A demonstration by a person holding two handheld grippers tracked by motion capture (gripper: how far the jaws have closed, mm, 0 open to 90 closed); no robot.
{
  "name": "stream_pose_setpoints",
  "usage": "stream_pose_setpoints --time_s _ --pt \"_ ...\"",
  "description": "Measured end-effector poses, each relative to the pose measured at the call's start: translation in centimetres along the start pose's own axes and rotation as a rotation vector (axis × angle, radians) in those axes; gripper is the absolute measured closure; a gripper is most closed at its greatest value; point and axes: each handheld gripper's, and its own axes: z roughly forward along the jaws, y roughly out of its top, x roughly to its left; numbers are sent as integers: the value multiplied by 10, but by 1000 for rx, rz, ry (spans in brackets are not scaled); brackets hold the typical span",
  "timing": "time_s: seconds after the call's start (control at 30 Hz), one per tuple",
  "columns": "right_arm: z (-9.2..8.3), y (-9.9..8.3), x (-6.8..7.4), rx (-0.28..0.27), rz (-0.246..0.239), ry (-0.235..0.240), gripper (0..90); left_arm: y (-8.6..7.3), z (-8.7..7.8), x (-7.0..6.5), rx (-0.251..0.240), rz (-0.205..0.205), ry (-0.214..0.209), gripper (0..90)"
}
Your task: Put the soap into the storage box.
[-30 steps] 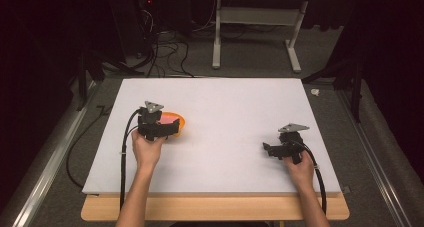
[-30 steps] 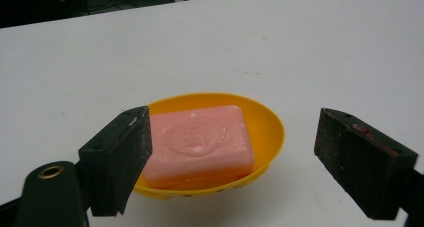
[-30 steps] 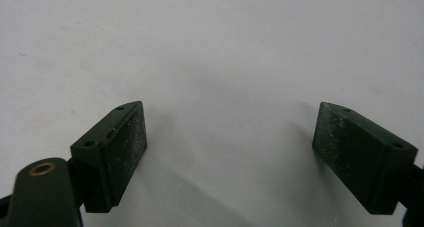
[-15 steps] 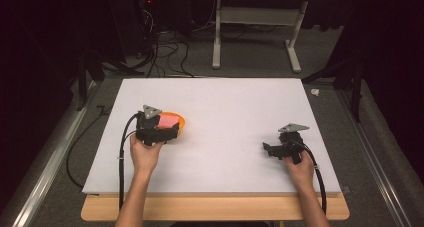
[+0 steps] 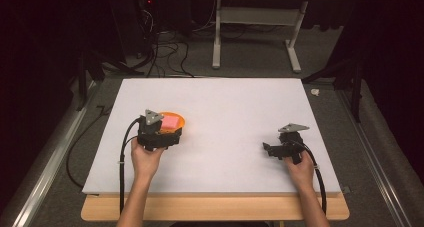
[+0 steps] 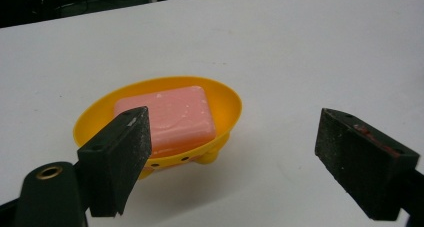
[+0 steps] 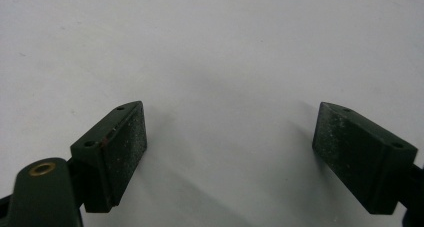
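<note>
your left gripper (image 5: pixel 167 137) sat just short of the yellow soap dish (image 6: pixel 157 122), its jaws standing apart with nothing pressed between them. in the left gripper view the dish rested flat on the white table (image 5: pixel 230 117) on its small feet, and the near pad overlapped its left edge in the picture, though i could not tell whether it actually touched the rim. the pink soap bar (image 6: pixel 167 117) lay inside the dish, roughly centred and level, so whatever placing the soap called for looked already finished. the dish itself stood toward the left side of the table, well apart from your other hand.

your right gripper (image 5: pixel 272 149) rested low over bare white surface near the right side, jaws also wide apart and holding nothing; its own view showed just the two pads and the tabletop between them.

judging from how things lay, you were either at the tail of a release or at the very start of a grasp on the dish, and the pictures did not settle which. if the soap in the dish was the goal, little was left beyond drawing your left hand clear. if the dish was meant to travel, nothing of that had begun: no grip was made, and the dish was fully on the table.
</note>
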Motion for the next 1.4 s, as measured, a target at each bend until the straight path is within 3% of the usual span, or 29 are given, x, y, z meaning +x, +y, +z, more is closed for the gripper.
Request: stream_pose_setpoints --time_s 0.23,0.33,0.6,0.9,1.4 --pt "0 0 0 0 0 0 148 -3 -1 -9 -3 28 -33 157" --pt "0 0 0 0 0 0 148 -4 -1 -12 -3 21 -87 157" --pt "0 0 0 0 0 0 148 -5 -1 -20 -6 45 -135 157" --pt "0 0 0 0 0 0 148 -7 3 -27 5 74 -176 157" --pt "0 0 0 0 0 0 148 -11 7 -38 -5 70 -211 158"
